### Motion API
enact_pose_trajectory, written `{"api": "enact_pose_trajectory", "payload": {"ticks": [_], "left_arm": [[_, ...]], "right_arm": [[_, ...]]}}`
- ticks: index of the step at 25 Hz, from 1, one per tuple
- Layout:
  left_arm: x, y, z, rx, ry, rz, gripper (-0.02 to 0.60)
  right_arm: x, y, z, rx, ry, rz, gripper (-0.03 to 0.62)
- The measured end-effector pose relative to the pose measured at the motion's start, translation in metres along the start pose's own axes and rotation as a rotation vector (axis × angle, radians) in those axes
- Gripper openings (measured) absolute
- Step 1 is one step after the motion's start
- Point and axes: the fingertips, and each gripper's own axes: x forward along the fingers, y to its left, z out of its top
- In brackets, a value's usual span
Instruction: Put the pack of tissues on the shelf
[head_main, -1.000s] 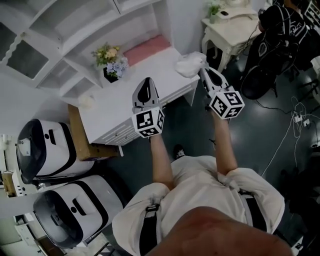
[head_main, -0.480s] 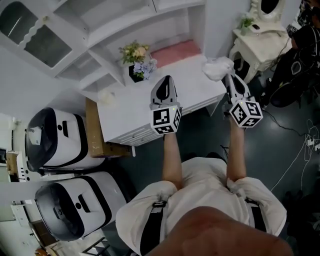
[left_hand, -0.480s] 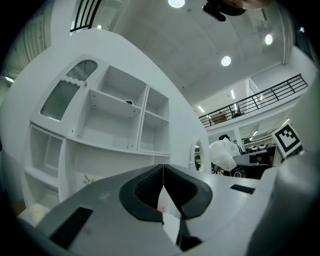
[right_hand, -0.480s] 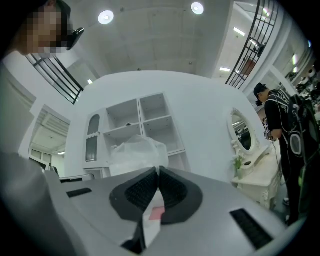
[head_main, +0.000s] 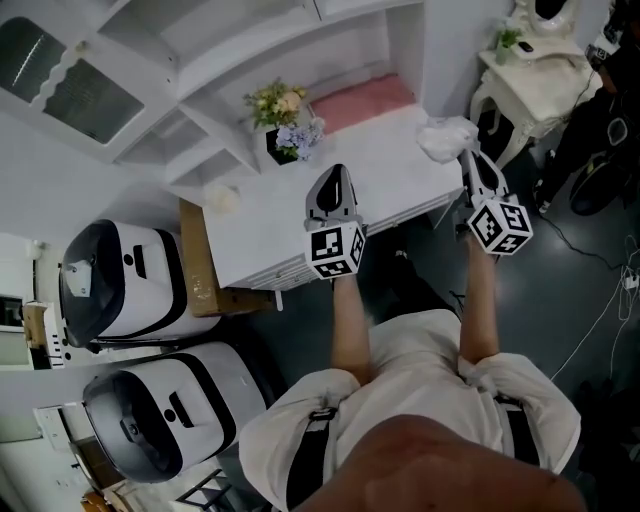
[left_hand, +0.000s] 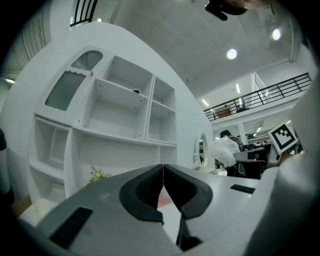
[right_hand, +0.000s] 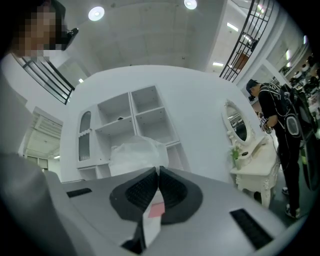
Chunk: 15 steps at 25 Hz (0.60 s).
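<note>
My right gripper (head_main: 466, 157) is shut on the pack of tissues (head_main: 447, 136), a white crinkled plastic pack hanging off its tips over the right corner of the white desk (head_main: 385, 180). In the right gripper view the pack of tissues (right_hand: 137, 151) bulges just beyond the shut right gripper (right_hand: 158, 172), with the white shelf unit (right_hand: 135, 125) behind it. My left gripper (head_main: 333, 174) is shut on nothing above the desk's front edge. In the left gripper view the left gripper (left_hand: 163, 168) faces the shelf unit (left_hand: 125, 110), whose compartments look bare; the pack of tissues (left_hand: 225, 150) shows at the right.
A flower pot (head_main: 287, 118) and a pink cloth (head_main: 360, 97) sit at the back of the desk. Two white machines (head_main: 110, 290) and a brown board (head_main: 200, 270) stand left of it. A white vanity table (head_main: 535, 70) and a person (right_hand: 280, 120) are to the right.
Both grippers have moved forward and a little down toward the desk and shelf unit. The pack of tissues stays in the right gripper.
</note>
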Motion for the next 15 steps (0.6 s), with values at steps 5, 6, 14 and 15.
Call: {"api": "enact_pose_trajectory", "payload": {"ticks": [5,6,14,15], "left_arm": [[0.017,0.02,0.018,0.015,-0.039,0.03,0.011],[0.021,0.022,0.02,0.018,-0.042,0.028,0.011],[0.057,0.027,0.025,0.034,-0.035,0.002,0.011],[0.061,0.028,0.026,0.039,-0.036,0.0,0.011]], "right_arm": [[0.033,0.008,0.005,0.001,-0.01,0.028,0.069],[0.038,0.007,0.006,0.004,-0.013,0.029,0.069],[0.081,0.002,0.012,0.024,-0.023,0.036,0.069],[0.087,0.001,0.013,0.027,-0.026,0.038,0.07]]}}
